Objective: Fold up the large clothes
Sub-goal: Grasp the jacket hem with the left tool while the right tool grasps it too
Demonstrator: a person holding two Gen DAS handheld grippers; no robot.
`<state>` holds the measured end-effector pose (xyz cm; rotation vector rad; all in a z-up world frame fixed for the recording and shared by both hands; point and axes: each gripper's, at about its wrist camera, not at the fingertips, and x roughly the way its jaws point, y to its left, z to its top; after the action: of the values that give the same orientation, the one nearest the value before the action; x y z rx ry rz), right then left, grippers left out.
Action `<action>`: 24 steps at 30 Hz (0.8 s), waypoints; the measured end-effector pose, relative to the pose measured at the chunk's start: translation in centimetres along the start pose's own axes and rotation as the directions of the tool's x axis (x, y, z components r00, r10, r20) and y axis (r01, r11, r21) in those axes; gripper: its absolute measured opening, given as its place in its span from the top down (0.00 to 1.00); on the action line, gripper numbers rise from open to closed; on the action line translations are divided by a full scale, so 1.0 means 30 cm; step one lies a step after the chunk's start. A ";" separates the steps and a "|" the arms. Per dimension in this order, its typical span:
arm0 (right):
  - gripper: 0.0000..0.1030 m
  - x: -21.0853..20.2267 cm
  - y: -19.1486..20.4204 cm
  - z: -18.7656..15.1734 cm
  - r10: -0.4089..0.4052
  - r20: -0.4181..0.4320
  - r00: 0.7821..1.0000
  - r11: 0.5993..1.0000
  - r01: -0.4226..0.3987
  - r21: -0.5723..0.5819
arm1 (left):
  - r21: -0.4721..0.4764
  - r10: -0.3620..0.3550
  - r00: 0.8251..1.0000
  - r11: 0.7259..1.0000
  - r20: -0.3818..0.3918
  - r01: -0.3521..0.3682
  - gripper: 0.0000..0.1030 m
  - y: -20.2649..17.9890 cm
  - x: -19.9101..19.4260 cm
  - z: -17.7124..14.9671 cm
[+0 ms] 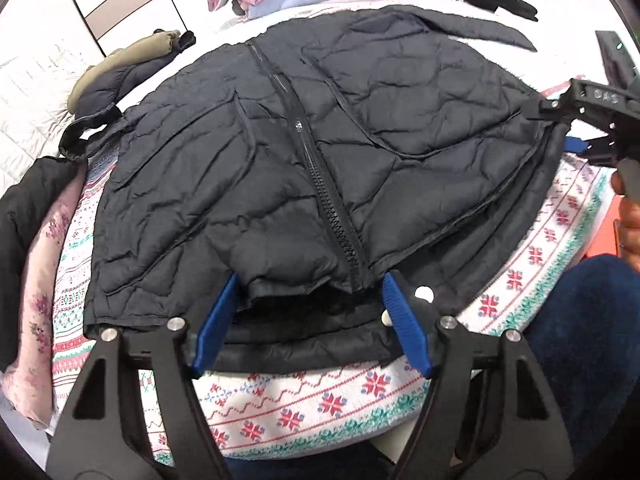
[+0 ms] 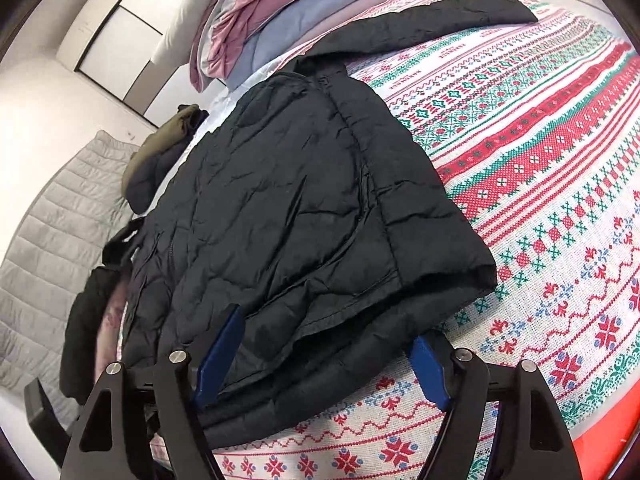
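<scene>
— Looking down the left wrist camera, the black quilted jacket [image 1: 304, 152] lies flat on the patterned blanket [image 1: 332, 400], zipper [image 1: 316, 168] up the middle, and the right gripper [image 1: 560, 132] shows at its side edge.

— The right wrist view loses that zipper, but shows a sleeve [image 2: 424, 20] stretched across the blanket (plus a folded bedding stack [image 2: 256, 28] behind).

— Olive garment [image 1: 124, 60] beside the jacket, too. Left gripper [image 1: 312, 320]?

— Spread wide, hem between its blue fingers, gripping nothing.

— Right one?

— Also wide, jacket edge lying between the fingers.
</scene>
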<state>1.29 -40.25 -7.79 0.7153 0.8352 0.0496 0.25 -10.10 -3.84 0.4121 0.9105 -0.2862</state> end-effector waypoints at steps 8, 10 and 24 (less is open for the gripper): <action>0.53 -0.004 -0.026 0.004 0.001 0.013 1.000 1.000 -0.001 0.022 | -0.004 0.016 0.996 1.000 -0.092 -0.016 0.26 0.032 0.054 0.018; 0.57 -0.011 -0.045 -0.002 0.008 0.015 1.000 1.000 -0.009 0.030 | -0.038 -0.001 0.995 0.999 -0.097 -0.003 0.26 0.064 0.058 0.018; 0.91 0.002 -0.028 0.013 -0.003 0.017 1.000 1.000 0.003 -0.005 | -0.230 -0.106 0.992 0.969 -0.070 0.087 0.90 0.139 0.110 0.060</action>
<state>1.42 -41.11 -8.16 0.7093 0.8197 0.0427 5.13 -7.47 -4.59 0.1691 1.0335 -0.2525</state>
